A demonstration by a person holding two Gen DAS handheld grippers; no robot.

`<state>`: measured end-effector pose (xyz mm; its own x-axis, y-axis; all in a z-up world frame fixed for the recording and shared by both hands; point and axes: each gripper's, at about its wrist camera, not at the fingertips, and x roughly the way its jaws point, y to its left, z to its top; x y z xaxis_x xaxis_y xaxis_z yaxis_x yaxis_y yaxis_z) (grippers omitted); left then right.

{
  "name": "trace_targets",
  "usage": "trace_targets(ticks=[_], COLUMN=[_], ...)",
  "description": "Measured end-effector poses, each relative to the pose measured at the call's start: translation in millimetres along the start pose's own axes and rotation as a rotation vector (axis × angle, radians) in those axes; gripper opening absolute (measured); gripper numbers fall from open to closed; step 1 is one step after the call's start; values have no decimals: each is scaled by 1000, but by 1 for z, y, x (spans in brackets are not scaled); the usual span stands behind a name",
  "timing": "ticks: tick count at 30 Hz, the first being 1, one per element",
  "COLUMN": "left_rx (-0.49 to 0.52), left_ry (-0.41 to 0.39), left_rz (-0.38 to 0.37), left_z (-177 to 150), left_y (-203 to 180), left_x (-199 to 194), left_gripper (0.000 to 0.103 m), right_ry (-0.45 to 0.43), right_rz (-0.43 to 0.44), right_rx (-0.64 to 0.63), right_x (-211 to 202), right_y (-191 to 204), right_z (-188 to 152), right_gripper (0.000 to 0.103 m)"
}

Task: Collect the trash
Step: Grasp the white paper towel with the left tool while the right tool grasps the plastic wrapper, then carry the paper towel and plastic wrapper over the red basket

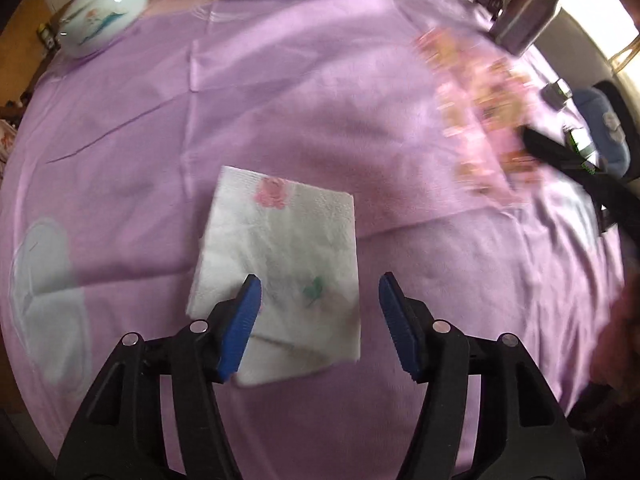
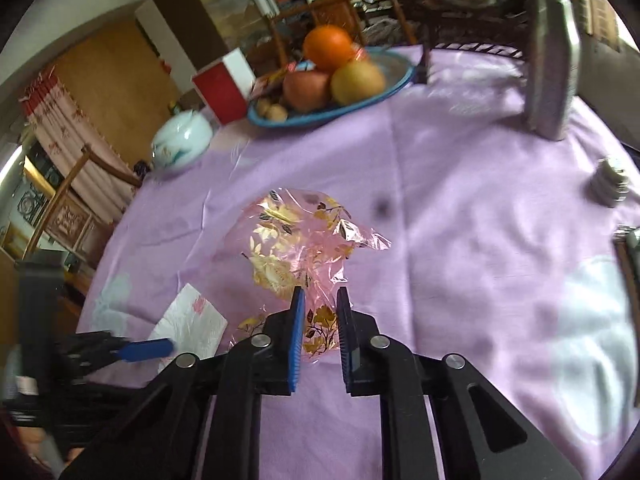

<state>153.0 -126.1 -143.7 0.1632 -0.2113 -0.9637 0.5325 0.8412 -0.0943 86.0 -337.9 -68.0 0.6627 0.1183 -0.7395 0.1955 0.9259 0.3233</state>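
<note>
A folded white paper napkin (image 1: pixel 280 264) with a pink and green print lies on the purple tablecloth (image 1: pixel 280 100). My left gripper (image 1: pixel 320 292) is open just above its near end, one finger over the napkin. A crinkled pink cellophane wrapper (image 2: pixel 296 248) with gold flowers sits between the fingers of my right gripper (image 2: pixel 321 304), which is nearly shut on its near end. The wrapper shows blurred at the right of the left wrist view (image 1: pixel 480 112). The napkin (image 2: pixel 192 324) and the left gripper's blue fingertips (image 2: pixel 148 349) show at lower left in the right wrist view.
A blue fruit plate (image 2: pixel 396 80) with an orange and apples, a red box (image 2: pixel 220 88) and a white lidded ceramic pot (image 2: pixel 180 140) stand at the far side. A metal container (image 2: pixel 552 60) and a small metal piece (image 2: pixel 610 184) stand at right.
</note>
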Motion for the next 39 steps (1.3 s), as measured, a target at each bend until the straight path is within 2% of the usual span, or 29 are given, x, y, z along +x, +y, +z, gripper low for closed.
trace_targets(ticks=[2, 3, 5, 7, 14, 17, 27, 39], left_rx=[18, 19, 14, -17, -88, -125, -269, -442], left_ry=[-25, -33, -48, -49, -165, -190, -255, -310], left_rz=[29, 44, 58, 19, 32, 49, 115, 183], left_z=[2, 2, 1, -1, -22, -33, -87, -154], left_y=[-6, -7, -3, 5, 27, 38, 95, 162], left_x=[1, 0, -2, -8, -64, -83, -137, -179], left_gripper=[60, 56, 29, 9, 7, 7, 7, 7], right_ry=[-9, -9, 1, 14, 68, 76, 90, 115], right_rz=[-3, -3, 5, 9, 36, 37, 88, 195], right_rx=[8, 14, 28, 35, 15, -18, -126, -297], right_x=[-12, -18, -26, -28, -34, -36, -40, -35], right_y=[-5, -7, -12, -13, 4, 20, 75, 169], right_z=[-3, -4, -9, -14, -25, -28, -37, -49], right_gripper=[16, 16, 16, 16, 16, 16, 16, 16])
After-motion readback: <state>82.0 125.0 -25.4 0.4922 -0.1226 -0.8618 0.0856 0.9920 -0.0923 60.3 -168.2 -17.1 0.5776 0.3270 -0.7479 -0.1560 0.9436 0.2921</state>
